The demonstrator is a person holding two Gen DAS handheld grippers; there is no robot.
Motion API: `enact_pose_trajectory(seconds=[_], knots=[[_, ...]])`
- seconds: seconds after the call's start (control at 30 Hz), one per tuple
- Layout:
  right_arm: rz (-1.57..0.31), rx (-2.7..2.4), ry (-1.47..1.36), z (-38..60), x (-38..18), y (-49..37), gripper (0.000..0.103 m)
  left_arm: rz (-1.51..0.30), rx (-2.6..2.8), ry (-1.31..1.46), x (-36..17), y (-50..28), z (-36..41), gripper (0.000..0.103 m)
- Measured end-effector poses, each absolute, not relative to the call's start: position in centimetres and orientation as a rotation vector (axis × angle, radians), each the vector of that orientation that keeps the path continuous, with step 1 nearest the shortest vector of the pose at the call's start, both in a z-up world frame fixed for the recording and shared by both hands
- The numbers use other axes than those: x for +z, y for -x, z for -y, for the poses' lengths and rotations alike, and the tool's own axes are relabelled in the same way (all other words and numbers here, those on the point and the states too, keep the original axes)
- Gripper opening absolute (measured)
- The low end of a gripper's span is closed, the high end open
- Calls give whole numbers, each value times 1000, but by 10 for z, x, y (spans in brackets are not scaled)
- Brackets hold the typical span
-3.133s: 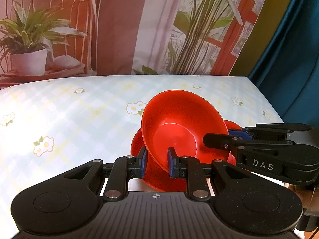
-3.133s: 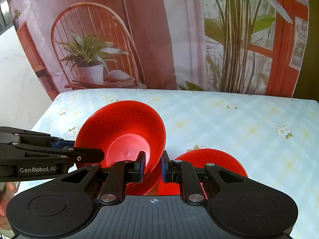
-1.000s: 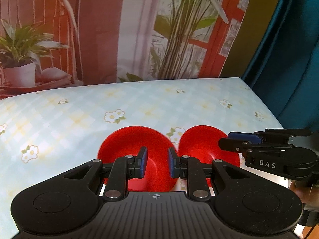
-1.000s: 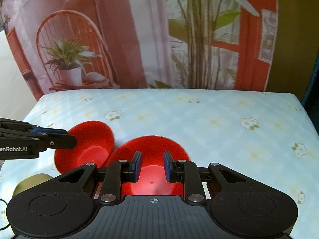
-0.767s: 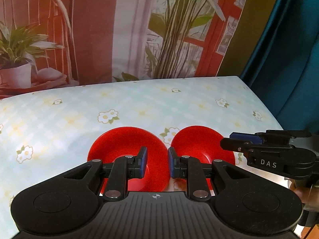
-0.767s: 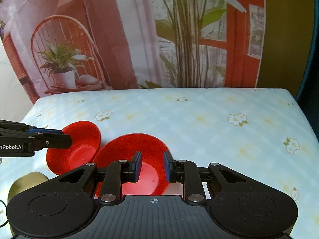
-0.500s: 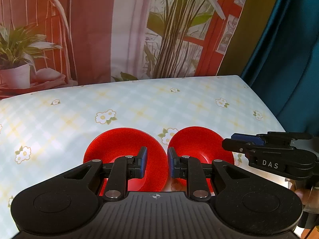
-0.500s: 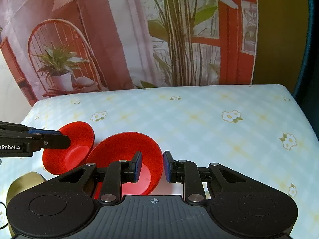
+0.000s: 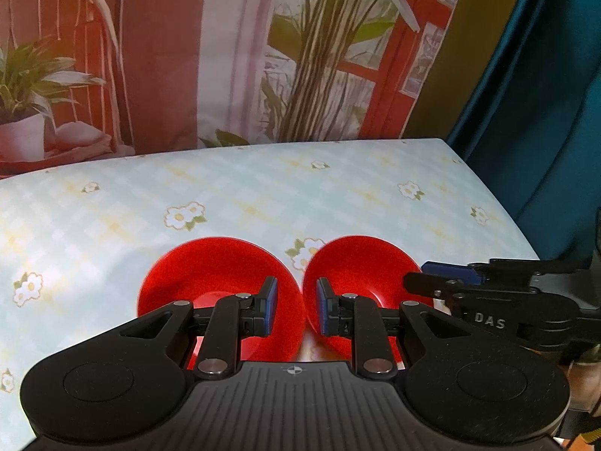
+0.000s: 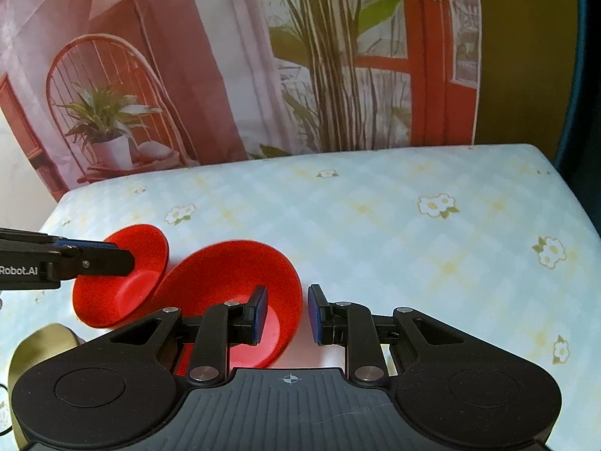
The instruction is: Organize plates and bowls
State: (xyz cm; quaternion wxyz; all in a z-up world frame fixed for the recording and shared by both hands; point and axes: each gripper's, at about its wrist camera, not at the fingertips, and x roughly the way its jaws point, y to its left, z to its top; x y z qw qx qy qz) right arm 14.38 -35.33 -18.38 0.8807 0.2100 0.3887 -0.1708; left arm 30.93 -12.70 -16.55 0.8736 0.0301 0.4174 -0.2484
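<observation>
Two red bowls lie side by side on the flowered tablecloth. The left bowl sits just ahead of my left gripper. Only its right rim shows through the narrow jaw gap, and the pads do not press on it. The right bowl lies in front of my right gripper, whose jaws also stand slightly apart with only the bowl's right edge in the gap. From the side, the right gripper and the left gripper each overlap a bowl's rim.
An olive round object sits at the near left corner. A teal curtain hangs past the table's right edge. A printed backdrop of a chair and plants stands behind the table. A hand holds the right gripper.
Three seconds ago both grippers held the bowls tilted against each other; the bowls now rest flat, side by side. Over the last second both bowls drifted left in each view. The jaw gaps look unchanged.
</observation>
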Motion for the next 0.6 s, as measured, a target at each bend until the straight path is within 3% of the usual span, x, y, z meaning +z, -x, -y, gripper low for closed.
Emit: enact_pose_trajectory(seconds=[0.6], knots=[[-817, -355, -468, 358, -201, -133, 12, -909, -570, -91, -179, -311, 147, 23]])
